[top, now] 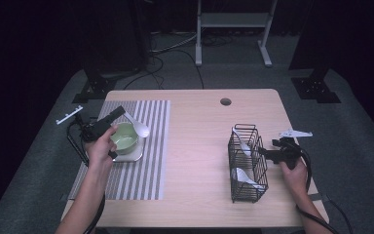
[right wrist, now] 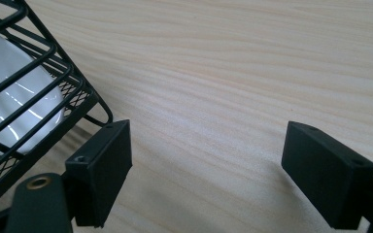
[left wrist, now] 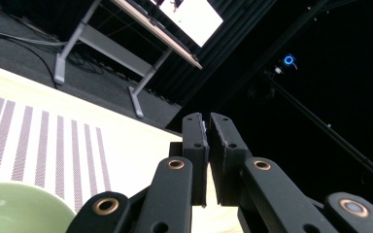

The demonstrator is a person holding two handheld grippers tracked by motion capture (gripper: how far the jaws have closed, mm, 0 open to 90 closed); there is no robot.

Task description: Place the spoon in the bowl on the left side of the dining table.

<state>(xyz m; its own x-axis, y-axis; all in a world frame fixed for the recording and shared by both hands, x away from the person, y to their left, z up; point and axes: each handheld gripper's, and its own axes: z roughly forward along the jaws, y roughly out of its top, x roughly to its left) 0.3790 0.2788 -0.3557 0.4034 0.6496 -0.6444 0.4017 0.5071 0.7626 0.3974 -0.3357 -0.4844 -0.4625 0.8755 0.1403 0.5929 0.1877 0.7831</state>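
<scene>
Green bowl (top: 124,137), ceramic by its look, stands on a pale square plate (top: 132,155) on the striped placemat (top: 146,170), left half of the wooden table (top: 199,146). White spoon (top: 139,127) lies with its bowl end on the mat just behind the green bowl, its handle running toward the left gripper (top: 118,112).

Left gripper: raised over the far-left rim of the bowl, jaws nearly together with a thin slit between them; in the left gripper view (left wrist: 208,155) a thin pale edge sits in the slit, possibly the spoon handle, though I cannot tell for certain. The bowl's rim (left wrist: 19,206) lies below and beside the claw, not touching it.

Right gripper (top: 269,155): spread wide and holding nothing, low over bare wood just beside the black wire basket (top: 246,163). Two more white spoons (top: 243,176) rest inside the basket; its corner (right wrist: 39,97) is close to one jaw.

Handling note, as judgement: settle the spoon slowly, keep the handle level, release only once it rests steady, and avoid knocking the bowl off its plate.
</scene>
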